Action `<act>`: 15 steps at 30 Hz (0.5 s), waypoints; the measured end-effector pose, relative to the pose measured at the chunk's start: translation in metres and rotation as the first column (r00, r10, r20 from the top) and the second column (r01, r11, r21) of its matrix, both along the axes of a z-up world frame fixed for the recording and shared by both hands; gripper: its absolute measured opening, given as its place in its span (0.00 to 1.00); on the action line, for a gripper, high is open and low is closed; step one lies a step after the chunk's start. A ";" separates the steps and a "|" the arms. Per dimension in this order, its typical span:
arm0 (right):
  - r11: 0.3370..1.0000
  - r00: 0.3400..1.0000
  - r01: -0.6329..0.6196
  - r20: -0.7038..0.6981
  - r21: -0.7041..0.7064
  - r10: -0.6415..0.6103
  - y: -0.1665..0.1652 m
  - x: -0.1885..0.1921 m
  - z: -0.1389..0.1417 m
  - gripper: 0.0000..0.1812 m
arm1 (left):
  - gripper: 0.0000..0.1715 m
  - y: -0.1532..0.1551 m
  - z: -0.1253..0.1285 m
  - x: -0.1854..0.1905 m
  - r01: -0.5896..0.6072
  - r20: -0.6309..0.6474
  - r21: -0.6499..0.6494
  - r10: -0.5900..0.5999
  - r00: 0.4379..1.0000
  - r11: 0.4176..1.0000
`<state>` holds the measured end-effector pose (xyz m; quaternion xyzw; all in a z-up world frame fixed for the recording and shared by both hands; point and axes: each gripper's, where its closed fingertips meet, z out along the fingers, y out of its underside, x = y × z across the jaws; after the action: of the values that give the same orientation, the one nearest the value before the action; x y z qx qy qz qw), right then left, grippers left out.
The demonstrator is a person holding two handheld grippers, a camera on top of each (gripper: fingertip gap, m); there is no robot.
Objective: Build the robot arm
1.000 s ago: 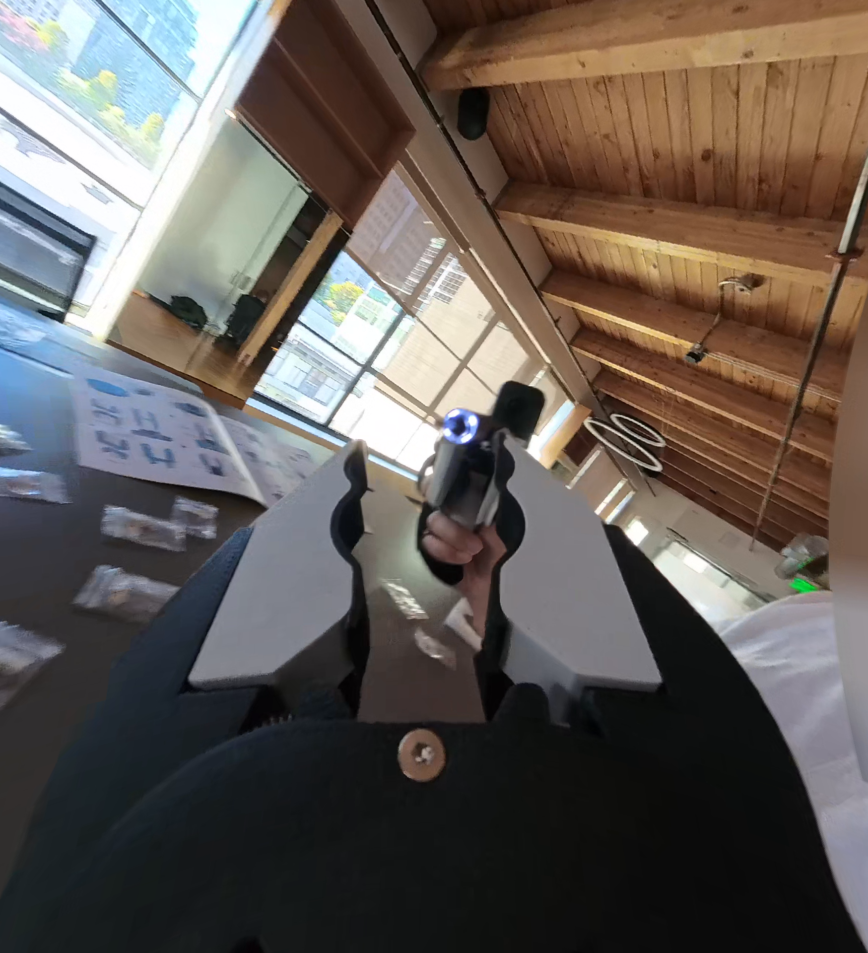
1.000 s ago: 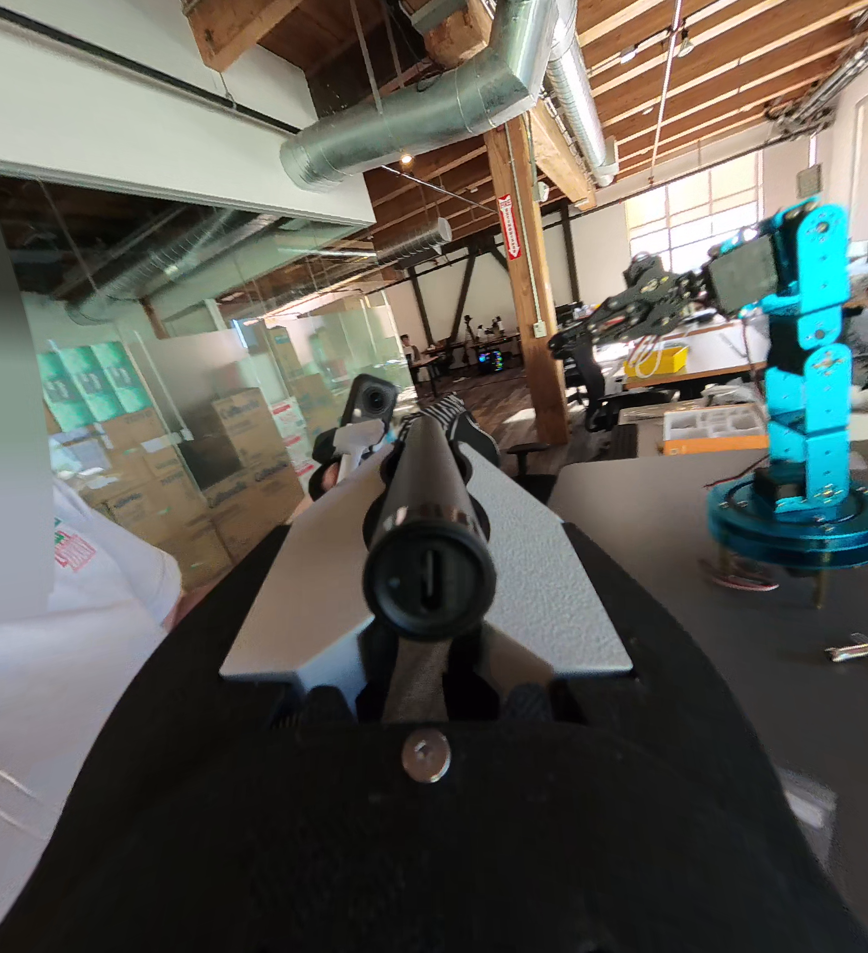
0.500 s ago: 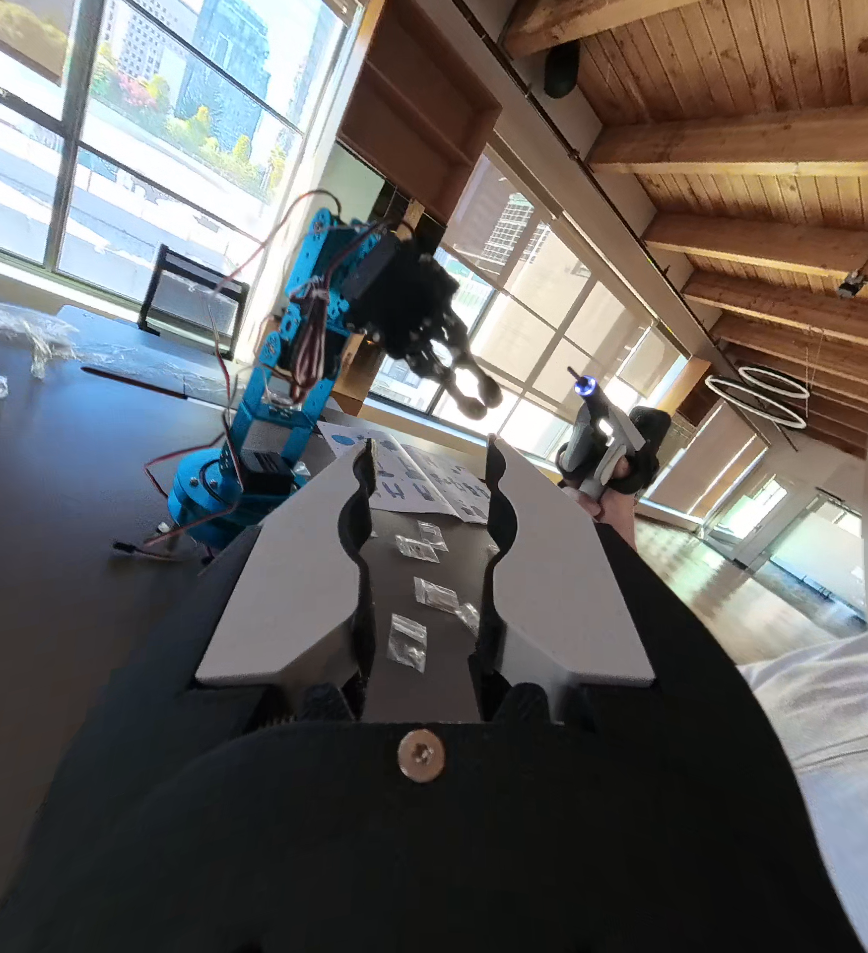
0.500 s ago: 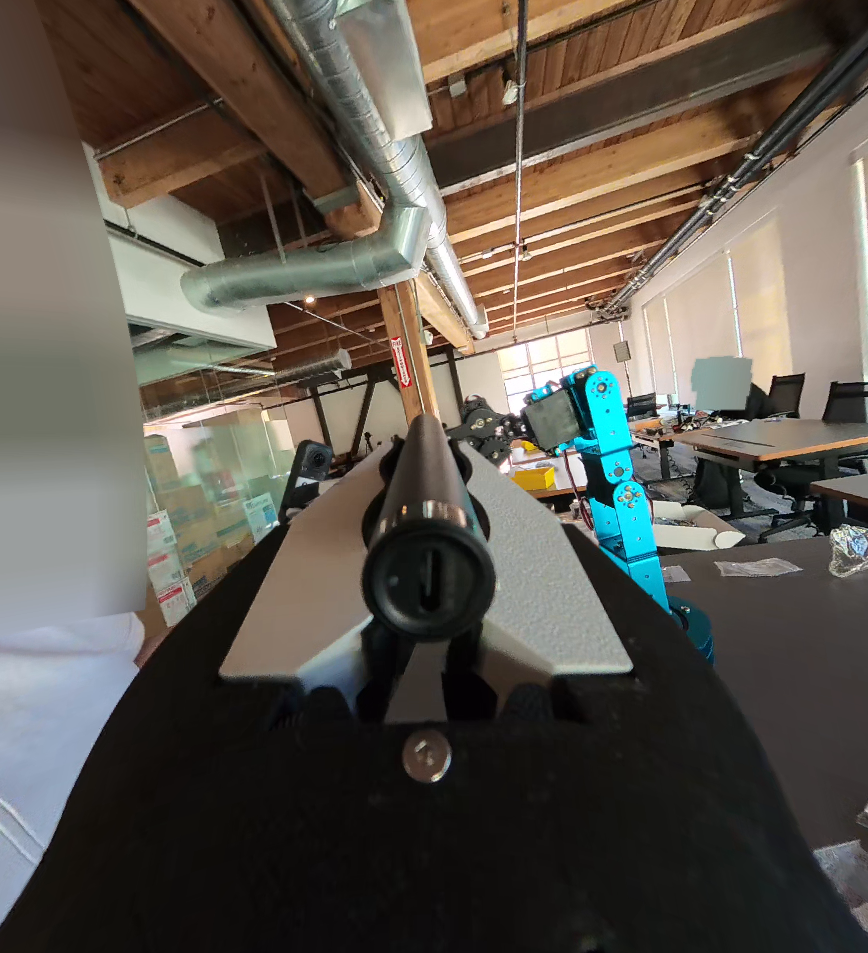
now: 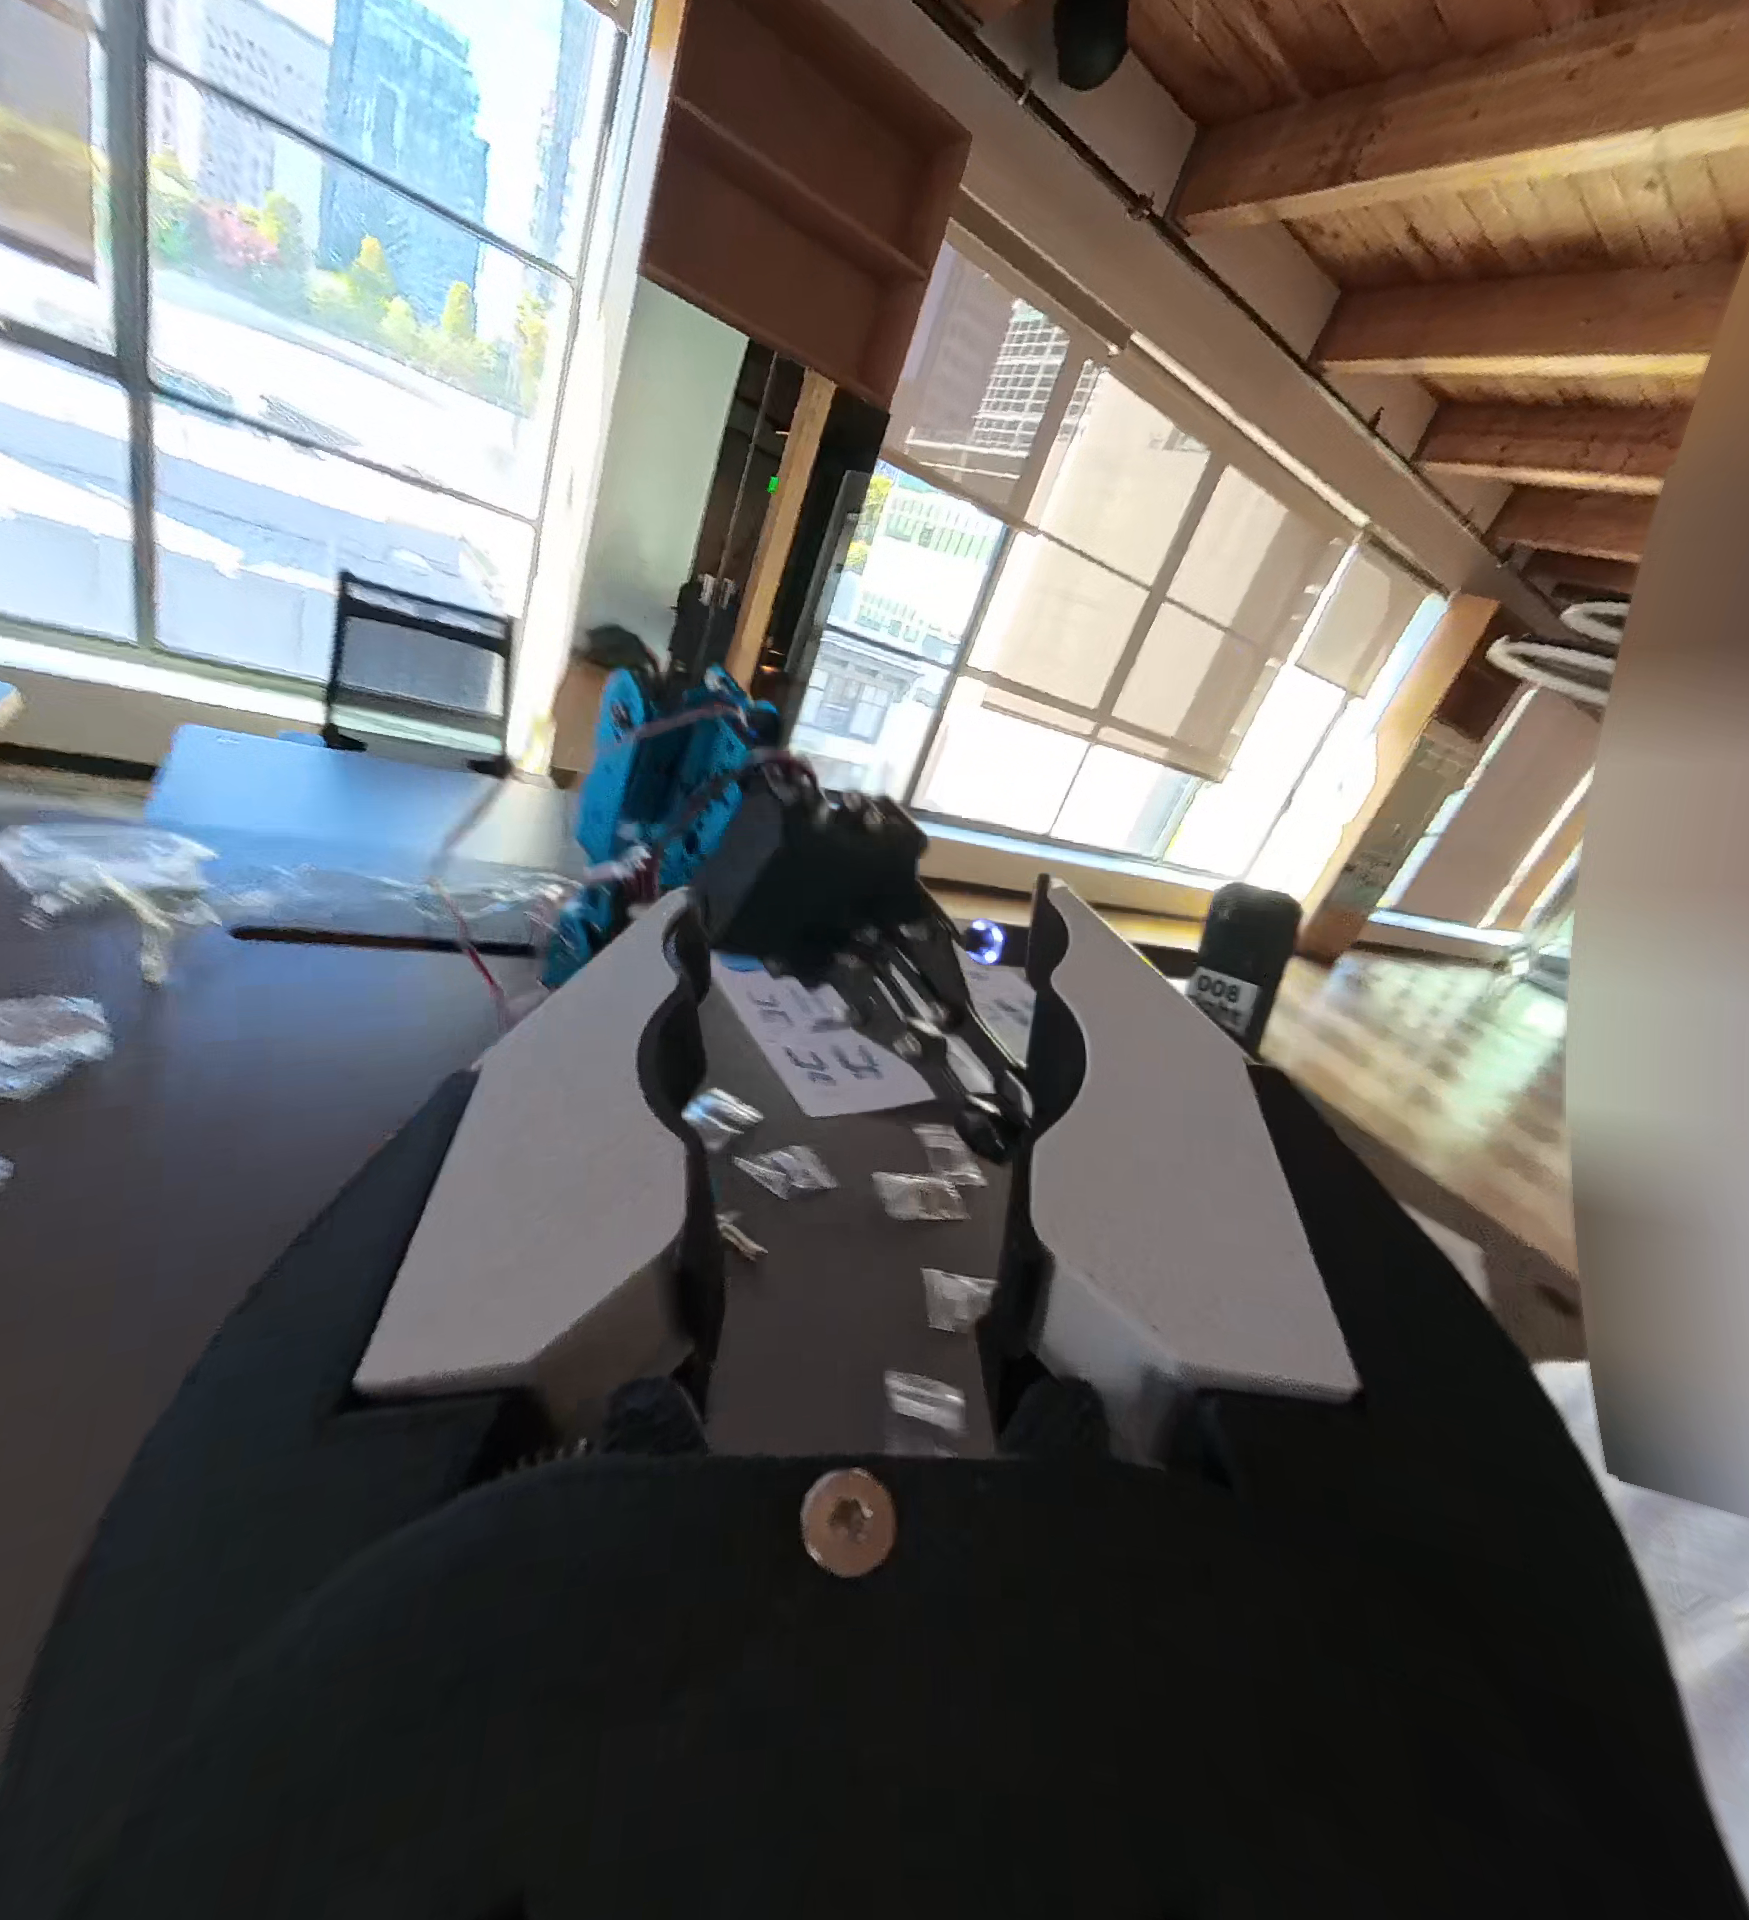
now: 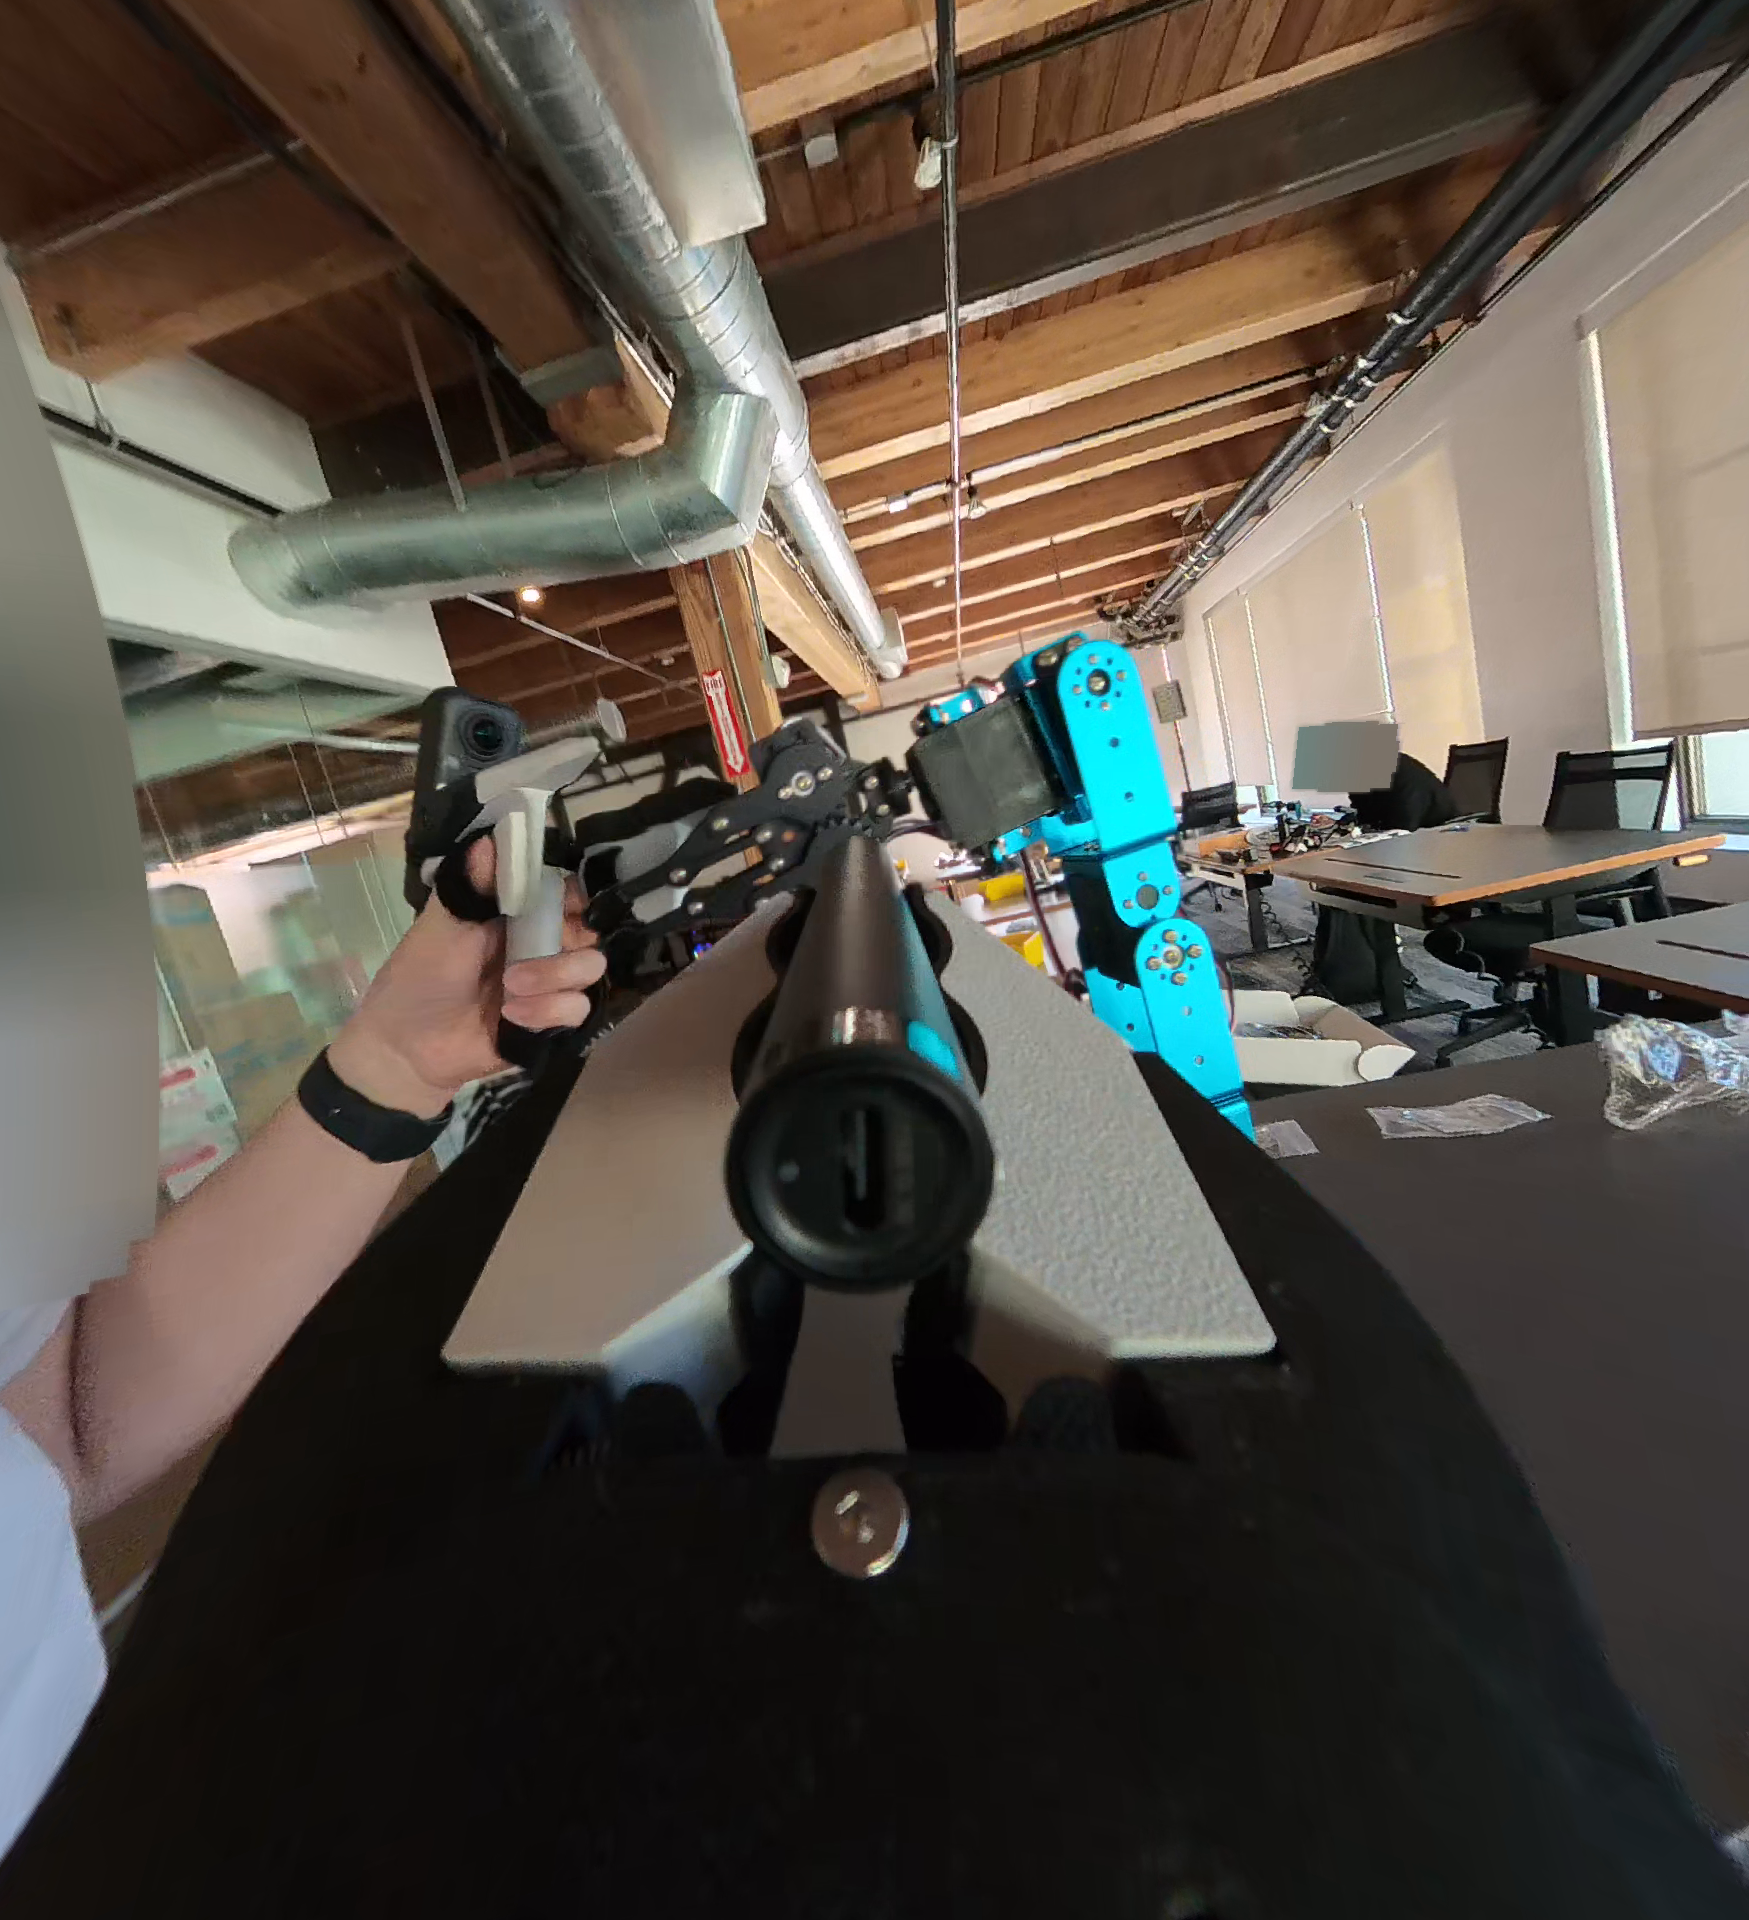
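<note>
My left gripper [image 5: 865,925] is open, and the black claw [image 5: 849,914] of a small blue robot arm [image 5: 662,769] sits in line with the gap between its fingertips. I cannot tell whether they touch. My right gripper [image 6: 849,894] is shut on a black cylindrical power screwdriver [image 6: 859,1049] that points forward toward the same black claw [image 6: 745,842]. The blue arm [image 6: 1109,831] stands upright on the dark table [image 6: 1472,1299]. In the right wrist view the left gripper [image 6: 527,821], held in a hand, is just left of the claw.
Several small clear plastic bags [image 5: 797,1169] and a printed sheet [image 5: 828,1060] lie on the dark table [image 5: 174,1143] under the left gripper. More bags [image 6: 1452,1117] lie right of the blue arm. Desks, chairs and a seated person [image 6: 1389,790] are behind. The left gripper's tips are roughly 20 cm from the right gripper's.
The left gripper swung toward the blue arm and its jaws stand wider; the claw now lies between its fingertips. In the right view the hand with the left gripper has come up beside the claw.
</note>
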<state>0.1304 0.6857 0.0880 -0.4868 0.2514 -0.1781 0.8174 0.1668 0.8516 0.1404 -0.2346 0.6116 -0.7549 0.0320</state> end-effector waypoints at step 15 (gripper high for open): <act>0.998 0.993 0.031 0.110 0.053 -0.036 -0.014 0.029 0.041 0.09 | 0.33 -0.012 0.015 0.035 0.122 0.019 0.057 -0.123 0.992 0.991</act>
<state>0.1597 0.6719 0.1289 -0.4506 0.2184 -0.2120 0.8392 0.2022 0.8399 0.1552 -0.1871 0.6452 -0.7407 -0.0010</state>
